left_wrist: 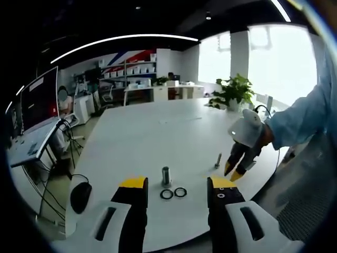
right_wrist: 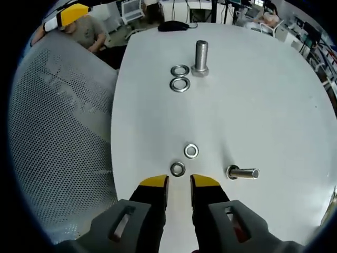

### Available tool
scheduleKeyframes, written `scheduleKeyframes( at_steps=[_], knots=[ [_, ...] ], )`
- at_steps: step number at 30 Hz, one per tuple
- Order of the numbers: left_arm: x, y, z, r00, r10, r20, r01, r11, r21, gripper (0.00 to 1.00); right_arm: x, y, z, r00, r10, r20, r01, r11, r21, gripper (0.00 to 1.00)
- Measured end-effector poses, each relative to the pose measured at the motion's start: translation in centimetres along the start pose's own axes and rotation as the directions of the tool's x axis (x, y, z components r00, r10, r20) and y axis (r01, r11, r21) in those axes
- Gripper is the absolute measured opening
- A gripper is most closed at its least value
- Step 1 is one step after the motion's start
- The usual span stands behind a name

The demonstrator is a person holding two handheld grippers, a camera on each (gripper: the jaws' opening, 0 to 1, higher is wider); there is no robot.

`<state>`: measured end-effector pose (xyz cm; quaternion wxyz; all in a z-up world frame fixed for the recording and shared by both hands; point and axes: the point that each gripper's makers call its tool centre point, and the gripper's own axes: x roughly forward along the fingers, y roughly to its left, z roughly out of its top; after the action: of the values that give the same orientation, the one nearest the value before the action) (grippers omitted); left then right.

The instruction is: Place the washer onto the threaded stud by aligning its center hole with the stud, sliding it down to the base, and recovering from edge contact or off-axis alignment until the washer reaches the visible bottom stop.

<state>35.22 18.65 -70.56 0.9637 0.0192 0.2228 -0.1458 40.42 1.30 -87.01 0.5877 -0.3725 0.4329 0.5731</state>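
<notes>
In the left gripper view we see the left gripper (left_wrist: 177, 185) hanging low over the near edge of the white table (left_wrist: 158, 132), its yellow-tipped jaws spread wide with nothing between them. Just ahead of it stands a large bolt (left_wrist: 166, 175), upright on its head, and two large washers (left_wrist: 174, 193) lie flat side by side on the table right in front of that bolt, touching or nearly touching each other. Farther right, a small stud (left_wrist: 218, 160) stands upright, and the right gripper (left_wrist: 235, 171), held by a person's hand in a light blue sleeve (left_wrist: 303, 121), points down at the table just beside it. In the right gripper view we look along the right gripper (right_wrist: 179, 182), whose jaws stand only a narrow gap apart and grip nothing. A small washer (right_wrist: 178, 169) lies flat on the table just beyond the fingertips, free of them, and a second small washer (right_wrist: 191, 151) lies a little farther on. The small stud (right_wrist: 243, 172) shows to the right of these washers, apart from both. At the far side the large bolt (right_wrist: 200, 57) stands with the two large washers (right_wrist: 180, 77) beside it. A perforated grey chair back (right_wrist: 58, 142) fills the left of this view. A potted plant (left_wrist: 231, 92) sits at the far end of the table.
</notes>
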Motion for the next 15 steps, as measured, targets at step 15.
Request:
scheduleKeyframes(
  at_steps=[15],
  knots=[
    [-0.05, 0.18, 0.07, 1.000, 0.009, 0.006, -0.009, 1.000, -0.003, 0.43, 1.03, 0.08, 0.30, 0.999, -0.025, -0.037, 0.022, 0.997, -0.073, 0.18]
  ],
)
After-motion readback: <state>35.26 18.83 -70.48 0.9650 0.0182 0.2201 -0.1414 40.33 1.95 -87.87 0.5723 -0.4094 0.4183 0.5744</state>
